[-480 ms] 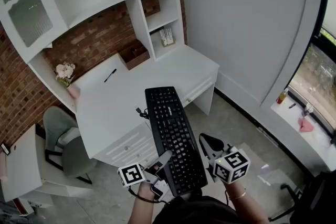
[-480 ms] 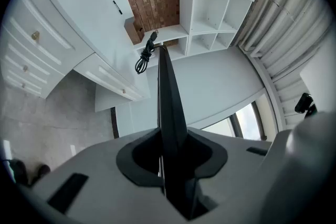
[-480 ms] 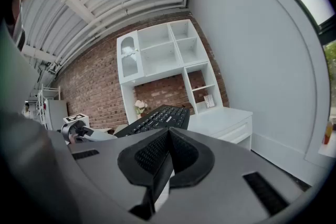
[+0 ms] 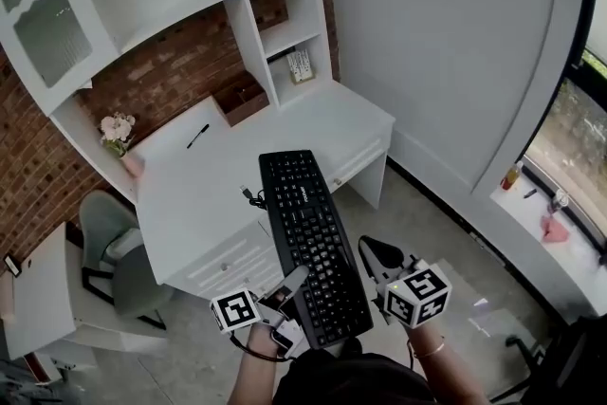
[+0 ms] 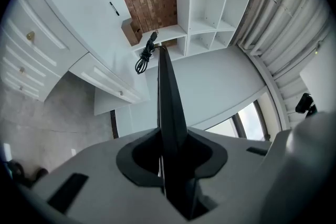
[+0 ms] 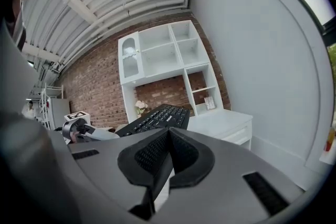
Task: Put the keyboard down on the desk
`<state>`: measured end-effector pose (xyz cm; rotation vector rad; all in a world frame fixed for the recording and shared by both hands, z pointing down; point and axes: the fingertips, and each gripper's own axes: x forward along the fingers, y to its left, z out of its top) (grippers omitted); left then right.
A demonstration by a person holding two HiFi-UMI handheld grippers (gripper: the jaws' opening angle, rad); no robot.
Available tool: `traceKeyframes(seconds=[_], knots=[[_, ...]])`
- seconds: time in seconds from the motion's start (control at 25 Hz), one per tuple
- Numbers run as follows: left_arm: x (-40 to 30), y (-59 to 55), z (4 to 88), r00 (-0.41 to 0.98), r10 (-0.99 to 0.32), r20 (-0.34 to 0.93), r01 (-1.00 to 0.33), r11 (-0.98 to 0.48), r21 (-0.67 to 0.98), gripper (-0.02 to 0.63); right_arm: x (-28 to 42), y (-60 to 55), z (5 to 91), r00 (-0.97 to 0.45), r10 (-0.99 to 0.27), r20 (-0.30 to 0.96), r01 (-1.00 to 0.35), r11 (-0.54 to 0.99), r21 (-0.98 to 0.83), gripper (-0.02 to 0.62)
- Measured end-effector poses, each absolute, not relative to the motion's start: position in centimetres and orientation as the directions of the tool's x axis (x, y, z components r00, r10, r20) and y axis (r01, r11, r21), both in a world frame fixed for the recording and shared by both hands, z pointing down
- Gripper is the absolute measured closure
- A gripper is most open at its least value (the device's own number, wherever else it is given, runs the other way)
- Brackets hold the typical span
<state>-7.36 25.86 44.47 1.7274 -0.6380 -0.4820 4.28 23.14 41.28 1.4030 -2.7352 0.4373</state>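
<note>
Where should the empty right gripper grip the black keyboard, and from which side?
Probably the thin right long edge of the keyboard, near end, from the right, opposite the left gripper clamped on its left edge: a long flat slab carries level by both edges.

Head view steeply down; gripper views close, seemingly sharing desk (image 4: 190,190).
</note>
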Motion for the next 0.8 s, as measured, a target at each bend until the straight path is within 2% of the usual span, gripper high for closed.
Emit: traceKeyframes(seconds=[0.2,0.48,0.8], knots=[[-6.5,25.1,44.7,0.767,-0.642,0.021,-0.171,-0.172,0.970,0.503,4.8,22.9,41.1,-0.612,-0.781,0.124,-0.782,0.574,-0.244,0.591],[-6.0,23.6,44.6,0.767,-0.641,0.037,-0.189,-0.171,0.967,0.502,6.4,22.1,42.2,-0.593,-0.793,0.140,-0.790,0.539,-0.294,0.591],[-5.7,19.7,45.4,0.784,-0.621,0.008,-0.124,-0.144,0.982,0.502,7.0,18.5,42.9,-0.555,-0.819,0.145,-0.813,0.496,-0.306,0.591]])
